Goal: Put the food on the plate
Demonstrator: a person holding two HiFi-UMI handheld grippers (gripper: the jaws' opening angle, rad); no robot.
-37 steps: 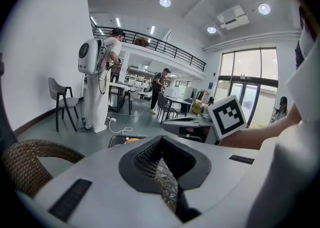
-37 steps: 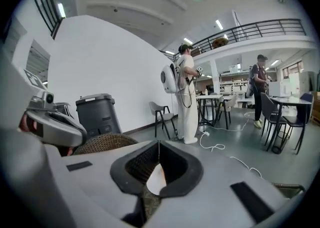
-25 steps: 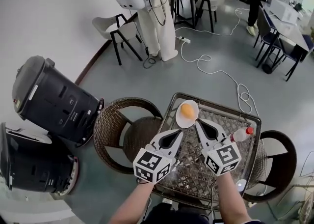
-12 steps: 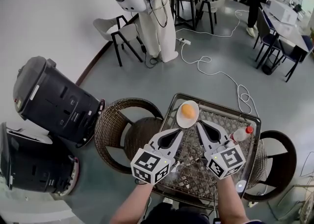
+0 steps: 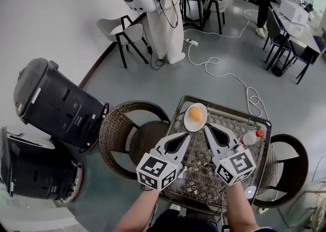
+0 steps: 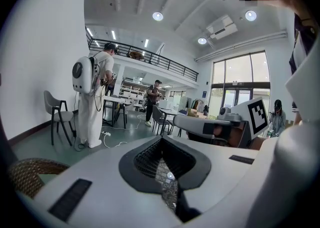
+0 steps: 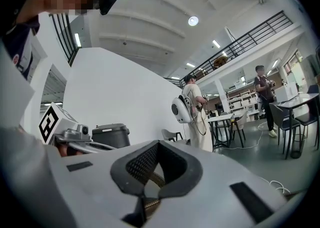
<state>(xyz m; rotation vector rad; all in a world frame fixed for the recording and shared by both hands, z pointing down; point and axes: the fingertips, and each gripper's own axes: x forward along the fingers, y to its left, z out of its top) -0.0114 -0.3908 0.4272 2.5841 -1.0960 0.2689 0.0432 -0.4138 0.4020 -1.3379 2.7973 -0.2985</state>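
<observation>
A white plate [image 5: 189, 122] holding a round orange food item [image 5: 195, 114] sits at the far edge of the glass-topped wicker table [image 5: 204, 185]. My left gripper [image 5: 187, 136] points at the plate's near rim from the left, jaws shut and empty. Just right of it, my right gripper [image 5: 206, 127] is also shut with nothing in it, its tip close to the plate. In the left gripper view the left gripper [image 6: 161, 139] shows its jaws meeting at the tip. The right gripper view shows the right gripper [image 7: 159, 144] with its jaws closed too.
A small bottle with a red cap [image 5: 250, 138] lies on the table's right side. Wicker chairs stand to the left [image 5: 119, 134] and right [image 5: 291, 170]. Black bins [image 5: 56, 104] sit at the left. A person with a white backpack [image 5: 163, 17] stands beyond.
The right gripper has lifted slightly; the left has hardly moved. Both stay shut and empty, and the food stays on the plate.
</observation>
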